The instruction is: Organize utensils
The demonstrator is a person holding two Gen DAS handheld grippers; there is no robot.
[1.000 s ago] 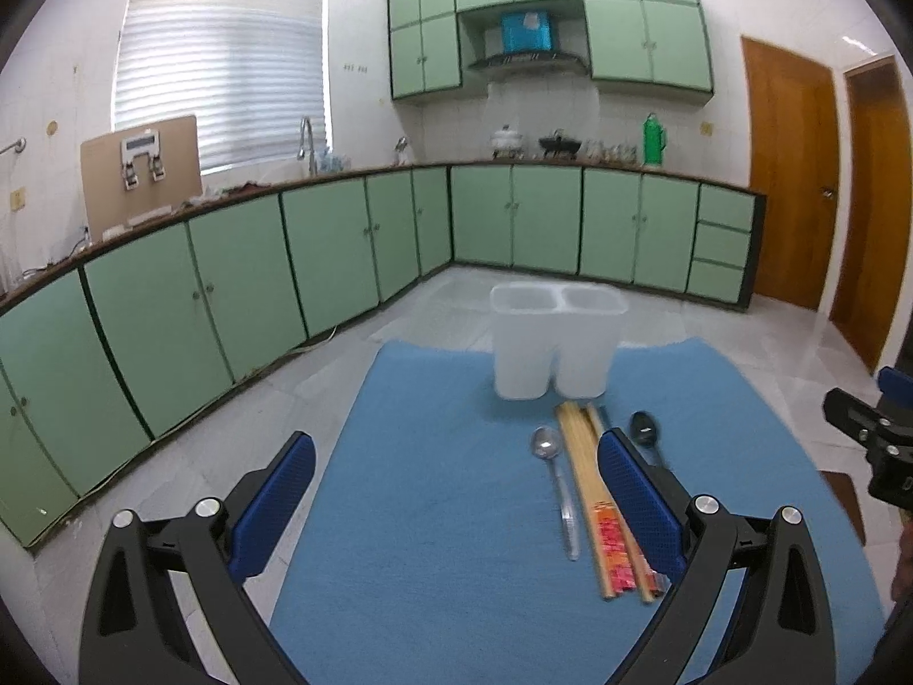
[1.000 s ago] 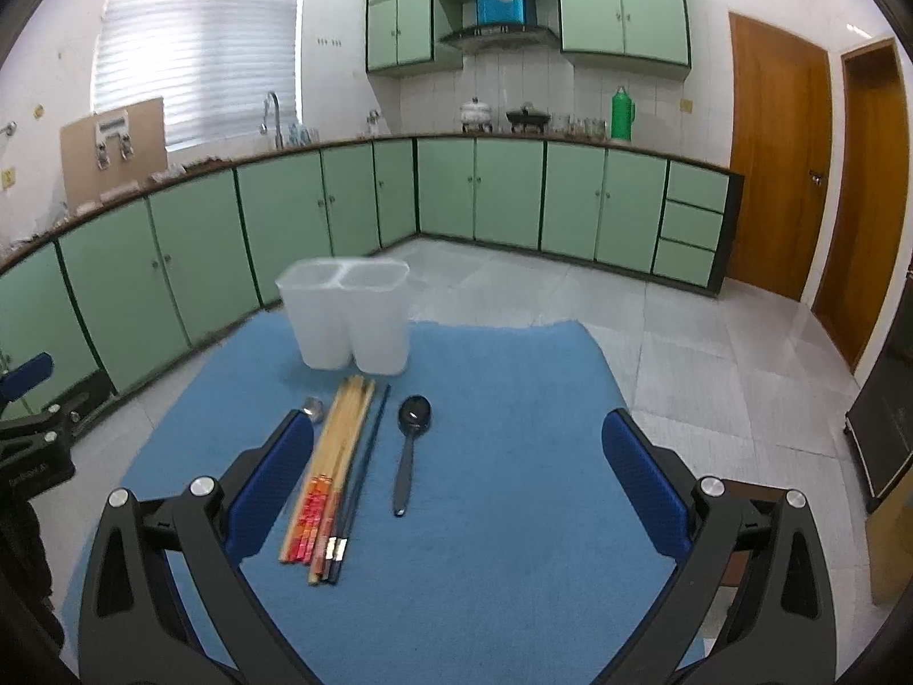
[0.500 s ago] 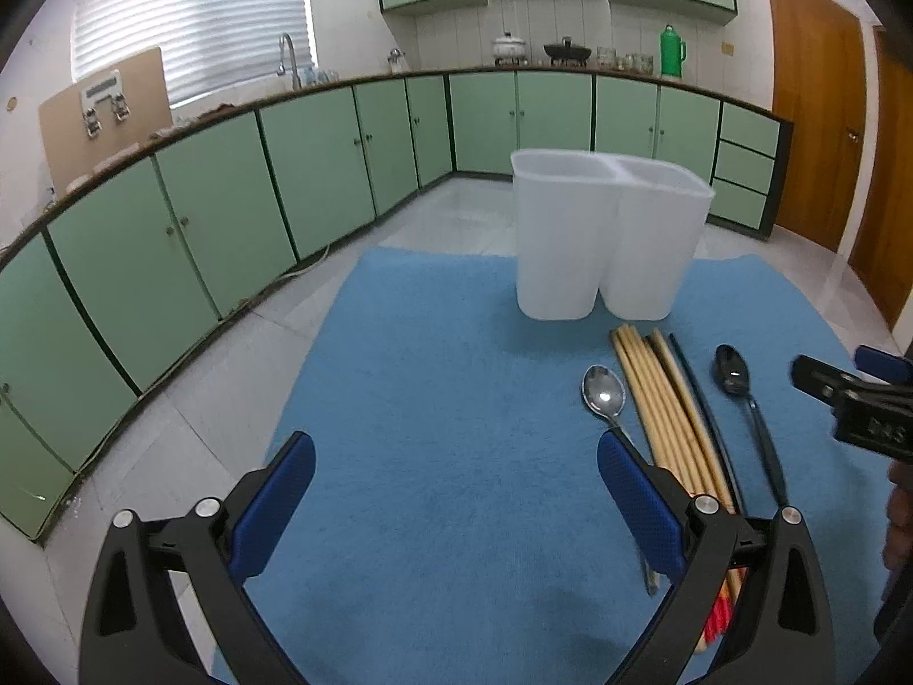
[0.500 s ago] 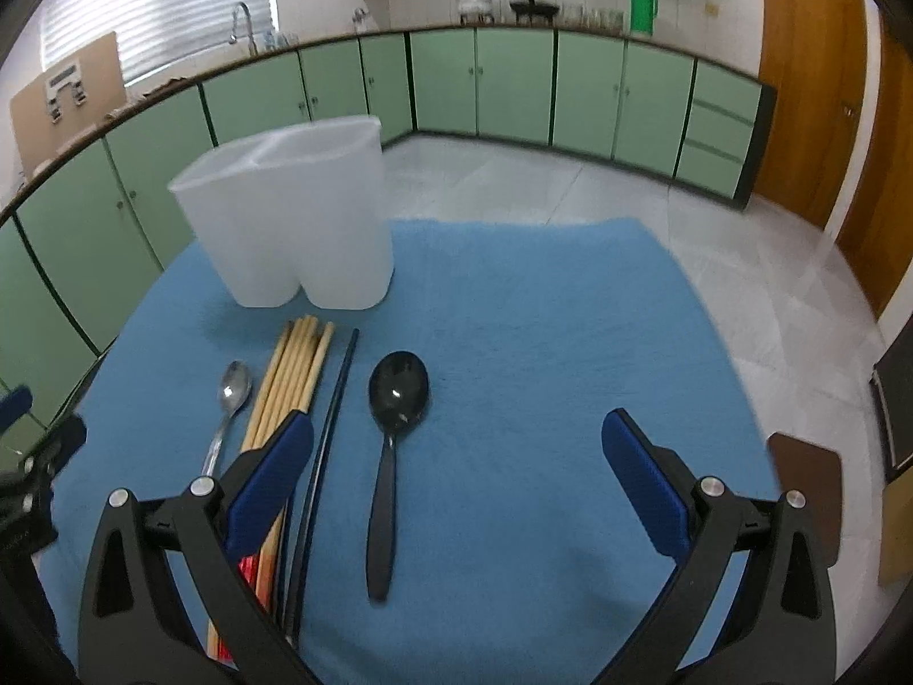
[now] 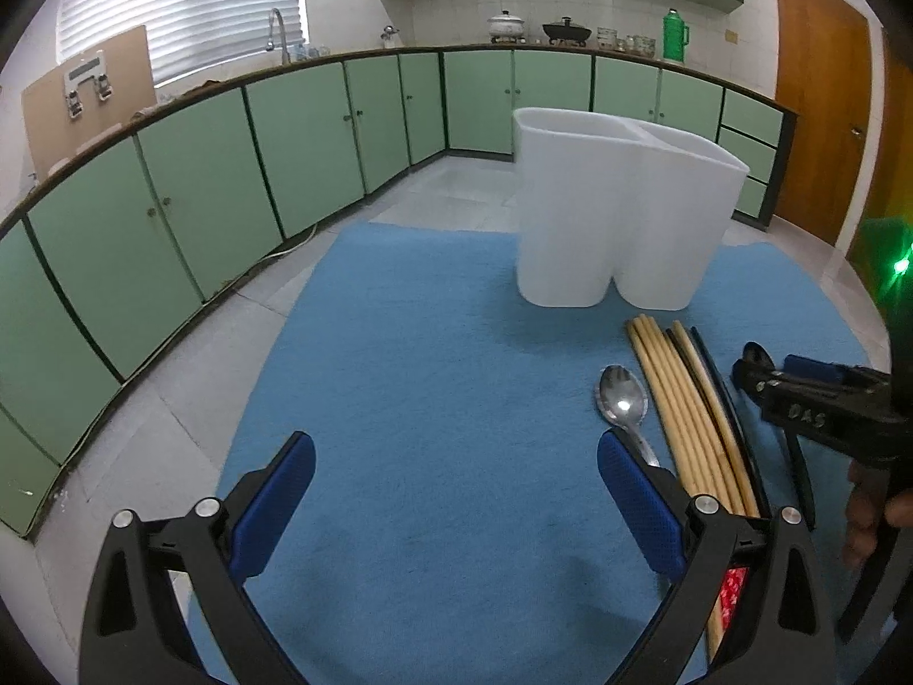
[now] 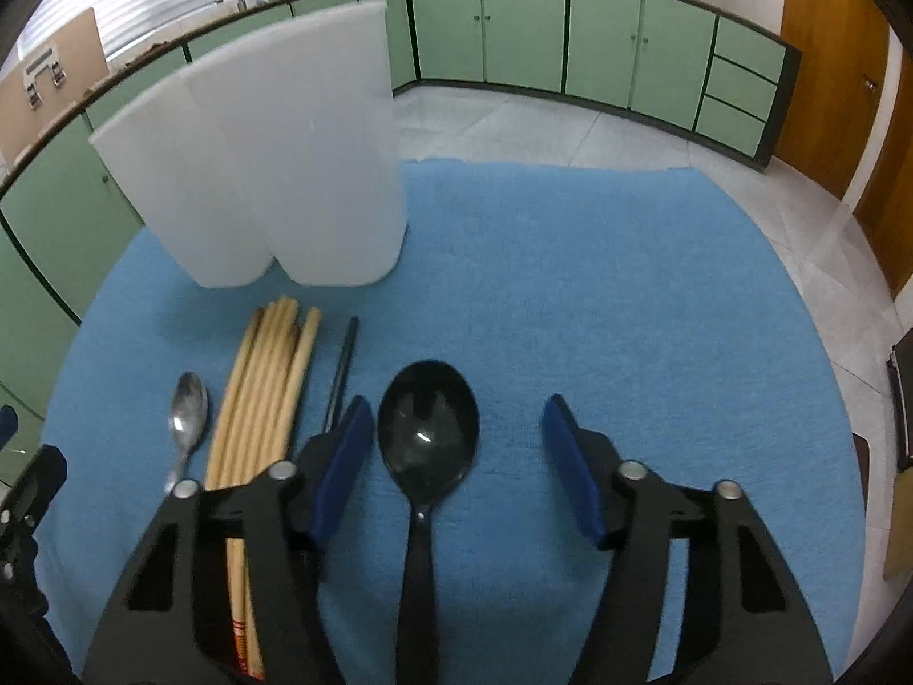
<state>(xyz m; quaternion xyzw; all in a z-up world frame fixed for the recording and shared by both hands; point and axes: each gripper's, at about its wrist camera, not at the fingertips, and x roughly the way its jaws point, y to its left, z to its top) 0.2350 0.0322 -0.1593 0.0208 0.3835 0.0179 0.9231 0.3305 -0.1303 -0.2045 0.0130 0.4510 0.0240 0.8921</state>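
Note:
A white two-compartment holder [image 5: 622, 217] [image 6: 268, 171] stands at the far side of a blue mat [image 5: 433, 399] [image 6: 570, 285]. In front of it lie a metal spoon [image 5: 622, 405] [image 6: 188, 422], several wooden chopsticks [image 5: 685, 411] [image 6: 262, 394], black chopsticks [image 6: 340, 377] and a black spoon [image 6: 428, 445]. My right gripper [image 6: 456, 445] is open, low over the mat, with the black spoon's bowl between its fingers. My left gripper [image 5: 456, 502] is open and empty, left of the metal spoon. The right gripper also shows in the left wrist view [image 5: 799, 405].
Green kitchen cabinets [image 5: 228, 182] run along the left and back walls. Tiled floor [image 5: 171, 445] lies beyond the mat's edges. Wooden doors [image 5: 821, 103] stand at the right.
Both grippers have moved forward and down toward the mat. My right gripper now has the black spoon's bowl between its open fingers.

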